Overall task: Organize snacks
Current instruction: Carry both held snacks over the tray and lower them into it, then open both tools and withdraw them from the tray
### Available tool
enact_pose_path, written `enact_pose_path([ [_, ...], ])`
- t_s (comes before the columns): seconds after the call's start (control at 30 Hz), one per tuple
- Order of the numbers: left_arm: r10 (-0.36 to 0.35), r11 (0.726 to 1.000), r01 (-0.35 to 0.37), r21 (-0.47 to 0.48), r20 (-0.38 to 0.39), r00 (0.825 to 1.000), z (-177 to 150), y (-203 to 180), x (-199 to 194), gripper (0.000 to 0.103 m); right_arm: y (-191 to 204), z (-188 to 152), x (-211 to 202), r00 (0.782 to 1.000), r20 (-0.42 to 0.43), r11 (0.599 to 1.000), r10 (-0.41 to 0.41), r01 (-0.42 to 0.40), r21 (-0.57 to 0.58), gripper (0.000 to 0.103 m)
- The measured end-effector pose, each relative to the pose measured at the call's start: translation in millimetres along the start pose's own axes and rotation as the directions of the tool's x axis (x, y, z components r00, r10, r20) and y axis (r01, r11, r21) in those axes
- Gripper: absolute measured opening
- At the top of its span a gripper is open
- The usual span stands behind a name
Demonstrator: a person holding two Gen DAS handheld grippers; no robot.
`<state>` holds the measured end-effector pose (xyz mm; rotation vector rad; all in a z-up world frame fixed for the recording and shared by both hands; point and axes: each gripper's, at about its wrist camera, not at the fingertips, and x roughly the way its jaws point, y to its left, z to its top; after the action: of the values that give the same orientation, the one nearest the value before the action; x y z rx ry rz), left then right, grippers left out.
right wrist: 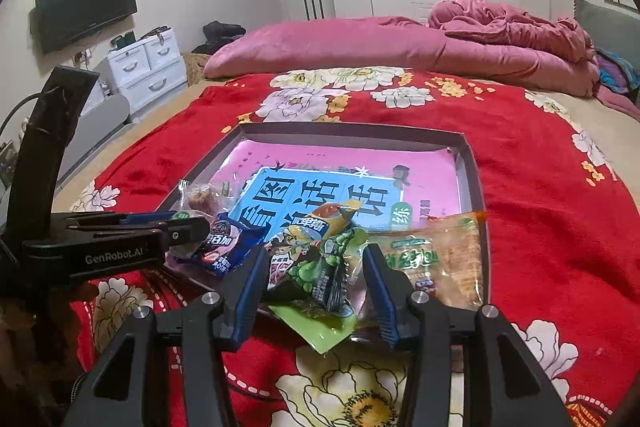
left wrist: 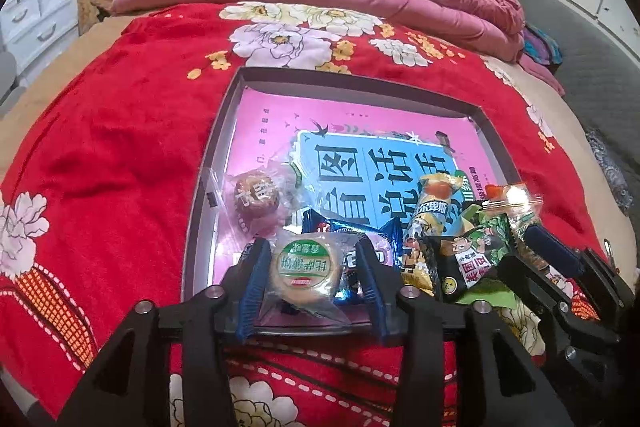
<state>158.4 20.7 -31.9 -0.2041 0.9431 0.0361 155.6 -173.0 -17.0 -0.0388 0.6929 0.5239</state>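
Observation:
A shallow grey box (left wrist: 224, 131) (right wrist: 474, 171) with a pink and blue printed bottom lies on the red bedspread and holds several wrapped snacks. My left gripper (left wrist: 310, 267) stands open around a round green-labelled cake in clear wrap (left wrist: 306, 269) at the box's near edge. My right gripper (right wrist: 316, 267) stands open around a green pea snack packet (right wrist: 320, 275); the packet shows in the left wrist view (left wrist: 476, 255). Other snacks are a brown round pastry (left wrist: 256, 201), a blue packet (right wrist: 226, 241), a yellow stick packet (left wrist: 432, 223) and an orange-green packet (right wrist: 440, 263).
The box sits on a bed with a red flowered blanket (left wrist: 100, 155). A pink pillow (right wrist: 320, 43) and crumpled pink quilt (right wrist: 520, 27) lie at the far end. White drawers (right wrist: 148, 67) and a wall TV (right wrist: 84, 11) stand left of the bed.

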Motion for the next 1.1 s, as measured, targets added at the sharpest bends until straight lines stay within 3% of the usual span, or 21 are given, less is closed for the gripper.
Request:
enact_pose_path([
  [0.13, 0.004, 1.000, -0.004, -0.003, 0.009, 1.000, 1, 1, -5, 0.049, 3, 2, -12, 0.999, 0.044, 1.000, -0.018, 0.018, -0.011, 0.056],
  [0.23, -0.002, 1.000, 0.002, -0.007, 0.024, 1.000, 2, 1, -12, 0.060, 4, 3, -22, 0.996, 0.078, 0.999, -0.034, 0.036, -0.018, 0.059],
  [0.47, -0.017, 1.000, 0.017, 0.001, 0.066, 0.998, -2, -1, -38, 0.063, 8, 6, -55, 0.977, 0.178, 0.993, -0.118, 0.119, 0.000, 0.075],
  [0.83, -0.036, 0.999, 0.035, 0.034, 0.001, 0.999, -66, -10, -64, 0.069, 1, -30, -64, 0.988, -0.030, 0.975, -0.150, 0.153, 0.162, 0.076],
  [0.93, -0.033, 0.998, 0.033, 0.054, -0.004, 0.999, -78, -17, -68, 0.069, 6, -42, -67, 0.983, -0.057, 0.971, -0.177, 0.184, 0.153, 0.077],
  [1.1, -0.016, 0.999, 0.017, 0.052, -0.012, 1.000, -85, -19, -68, 0.069, 23, -51, -77, 0.979, -0.046, 0.975, -0.200, 0.204, 0.090, 0.088],
])
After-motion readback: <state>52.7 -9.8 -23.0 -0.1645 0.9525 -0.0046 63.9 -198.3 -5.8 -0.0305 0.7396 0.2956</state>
